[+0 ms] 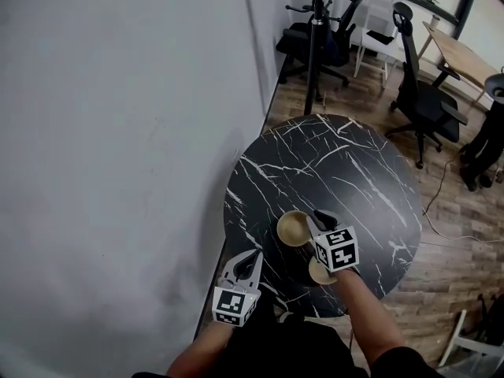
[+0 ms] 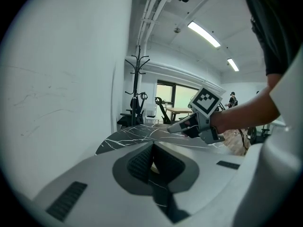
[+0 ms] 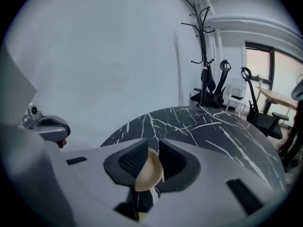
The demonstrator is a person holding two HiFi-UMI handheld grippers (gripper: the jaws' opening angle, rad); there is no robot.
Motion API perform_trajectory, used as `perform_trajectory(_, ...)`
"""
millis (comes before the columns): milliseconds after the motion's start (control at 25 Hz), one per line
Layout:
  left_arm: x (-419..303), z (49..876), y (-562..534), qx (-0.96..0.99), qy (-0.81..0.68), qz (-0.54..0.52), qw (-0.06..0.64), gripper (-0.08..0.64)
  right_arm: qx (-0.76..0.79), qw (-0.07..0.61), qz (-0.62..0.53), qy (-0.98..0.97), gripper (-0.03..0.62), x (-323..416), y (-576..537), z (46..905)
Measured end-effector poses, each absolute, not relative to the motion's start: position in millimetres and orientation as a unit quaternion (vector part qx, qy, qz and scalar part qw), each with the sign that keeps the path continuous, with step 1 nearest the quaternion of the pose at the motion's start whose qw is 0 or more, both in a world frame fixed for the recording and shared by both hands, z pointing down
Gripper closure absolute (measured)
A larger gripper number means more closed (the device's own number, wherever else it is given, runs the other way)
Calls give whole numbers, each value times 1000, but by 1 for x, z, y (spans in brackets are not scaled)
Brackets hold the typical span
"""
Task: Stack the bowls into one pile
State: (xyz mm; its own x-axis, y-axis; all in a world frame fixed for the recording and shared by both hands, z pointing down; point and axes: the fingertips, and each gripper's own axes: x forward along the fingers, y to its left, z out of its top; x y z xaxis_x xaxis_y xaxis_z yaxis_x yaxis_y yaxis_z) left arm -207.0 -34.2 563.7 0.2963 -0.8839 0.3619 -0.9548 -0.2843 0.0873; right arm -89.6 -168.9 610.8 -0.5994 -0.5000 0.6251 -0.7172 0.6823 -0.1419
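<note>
From the head view, a round black table with white marble veining (image 1: 339, 164) stands against a plain pale wall (image 1: 118, 132). A shallow round tan bowl (image 1: 293, 228) lies flat on the table's near part, a little in from the edge. A second tan bowl (image 1: 318, 273) sits closer to the table's near rim, half hidden under the marker cube (image 1: 337, 248) of the right gripper (image 1: 321, 217). That gripper hangs above the table with its tips just beside the first bowl, on its right. The left gripper (image 1: 253, 257) hovers over the table's near-left edge, apart from both bowls, and its fingers run to a single point. Black office chairs (image 1: 421, 93) and a black coat stand (image 1: 316, 38) stand beyond the table's far side on a wooden floor (image 1: 449, 258).

In the left gripper view, the jaws meet at their tips and clasp nothing. Past them the table top stretches away, and the right gripper (image 2: 175, 128) reaches in above it from the right.

In the right gripper view, the jaws stand a little apart. The tan bowl (image 3: 149, 174) shows through the gap, lying on the table below, and the pads do not press on it. The veined table top (image 3: 213, 126) spreads beyond, and the coat stand (image 3: 204, 56) rises behind its far edge.
</note>
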Motion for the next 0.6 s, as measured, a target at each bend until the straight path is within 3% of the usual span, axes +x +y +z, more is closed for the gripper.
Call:
perform_trajectory(160,-195,552,-37,801,-571,121,134,548,363,249,181,-879,583,-75,-166,588)
perform_trajectory(600,-166,550,-49,812,-553,136,129,548,408,179,194,-874,584,-18,-145,546)
